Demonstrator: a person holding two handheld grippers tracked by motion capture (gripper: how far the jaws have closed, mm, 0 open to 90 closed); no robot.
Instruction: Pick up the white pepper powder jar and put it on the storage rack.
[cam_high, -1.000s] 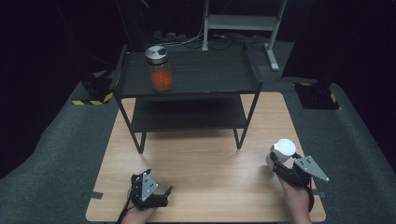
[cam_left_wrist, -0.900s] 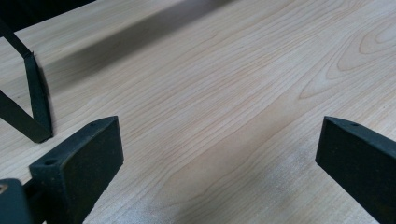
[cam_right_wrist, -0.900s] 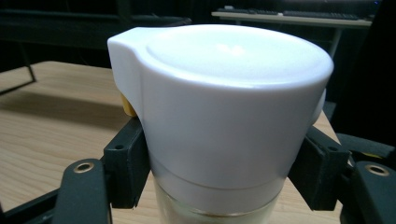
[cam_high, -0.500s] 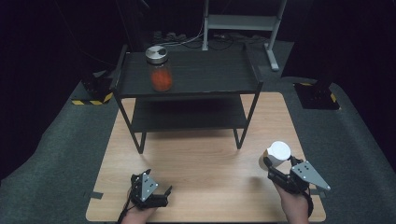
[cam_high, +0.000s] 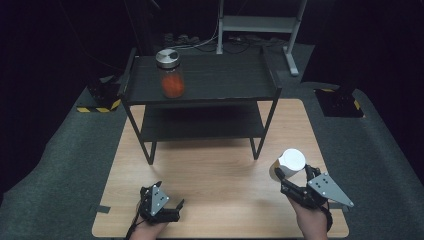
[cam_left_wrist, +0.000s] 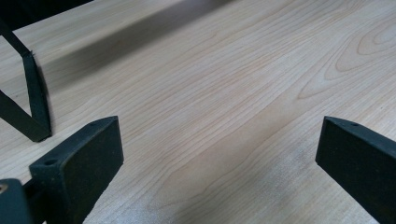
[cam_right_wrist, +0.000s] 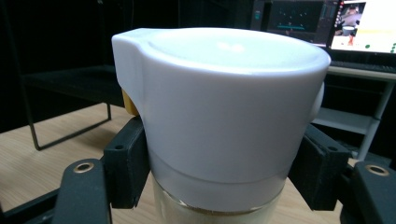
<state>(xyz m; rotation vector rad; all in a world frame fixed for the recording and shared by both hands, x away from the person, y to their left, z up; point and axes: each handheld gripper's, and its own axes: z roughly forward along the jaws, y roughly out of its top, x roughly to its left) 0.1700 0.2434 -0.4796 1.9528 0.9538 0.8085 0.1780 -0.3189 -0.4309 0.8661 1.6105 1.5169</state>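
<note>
With the right gripper (cam_high: 289, 176) jaws clamped on the white-lidded jar (cam_high: 288, 162) off the tabletop (cam_high: 210, 170) before the black shelf (cam_high: 200, 80), placing remains; left gripper (cam_high: 162, 207) jaws gape empty.

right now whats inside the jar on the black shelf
The jar on the shelf's top tier has clear glass with something orange-red heaped in its lower part; what it is can't be told. The metal lid covers the upper part from the high view.
</note>
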